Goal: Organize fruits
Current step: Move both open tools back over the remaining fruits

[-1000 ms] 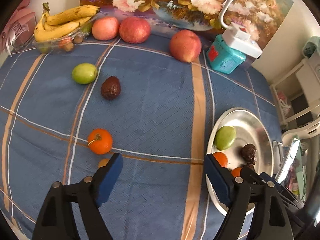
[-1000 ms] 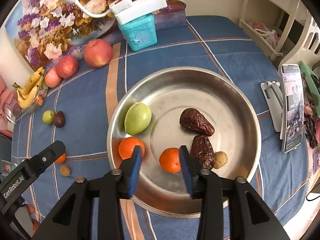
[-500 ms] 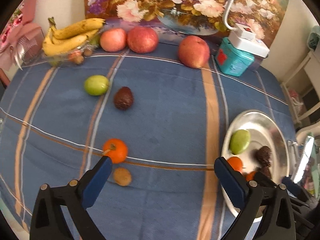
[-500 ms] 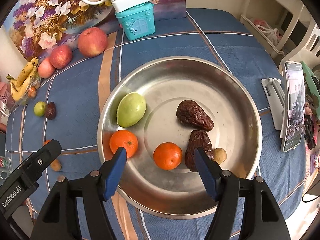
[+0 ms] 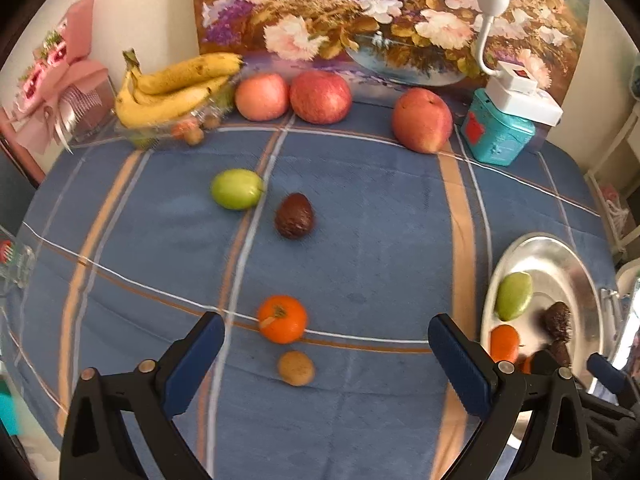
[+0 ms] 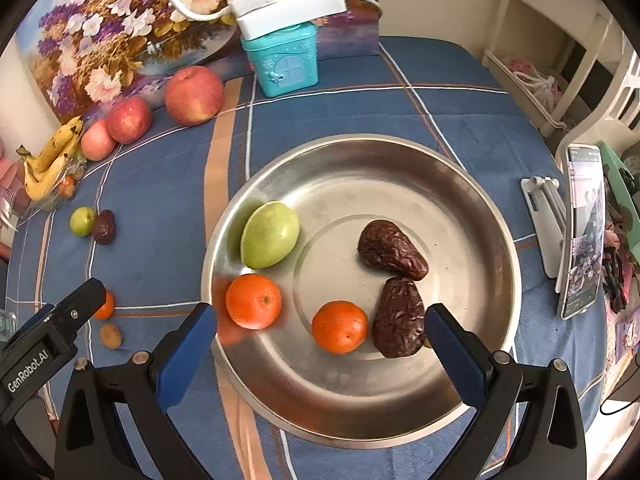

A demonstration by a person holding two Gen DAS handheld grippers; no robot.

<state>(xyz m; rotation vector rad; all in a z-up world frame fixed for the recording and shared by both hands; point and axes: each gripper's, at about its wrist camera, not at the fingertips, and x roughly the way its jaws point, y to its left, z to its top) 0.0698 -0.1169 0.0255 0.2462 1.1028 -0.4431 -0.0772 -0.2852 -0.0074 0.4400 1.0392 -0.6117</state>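
A steel plate (image 6: 460, 184) holds a green fruit (image 6: 270, 234), two oranges (image 6: 253, 301) (image 6: 339, 326) and two dark wrinkled dates (image 6: 392, 249) (image 6: 399, 318). My right gripper (image 6: 320, 344) is open and empty above the plate's near side. My left gripper (image 5: 326, 354) is open and empty over the blue cloth. An orange (image 5: 282, 319) and a small brown fruit (image 5: 296, 368) lie between its fingers. Farther off lie a green fruit (image 5: 237, 189) and a dark date (image 5: 294, 216). The plate (image 5: 576, 264) shows at the left wrist view's right edge.
At the table's back are bananas (image 5: 176, 88), three apples (image 5: 262, 96) (image 5: 320, 97) (image 5: 422, 120), a teal box (image 5: 498, 132) under a white lamp base, and a flower painting. A phone on a stand (image 6: 580, 232) is right of the plate. A pink bouquet (image 5: 60, 92) is far left.
My right gripper opened wide, let go of an orange in the plate and drew back. My left gripper opened wider and pulled back; the small brown fruit came into view.
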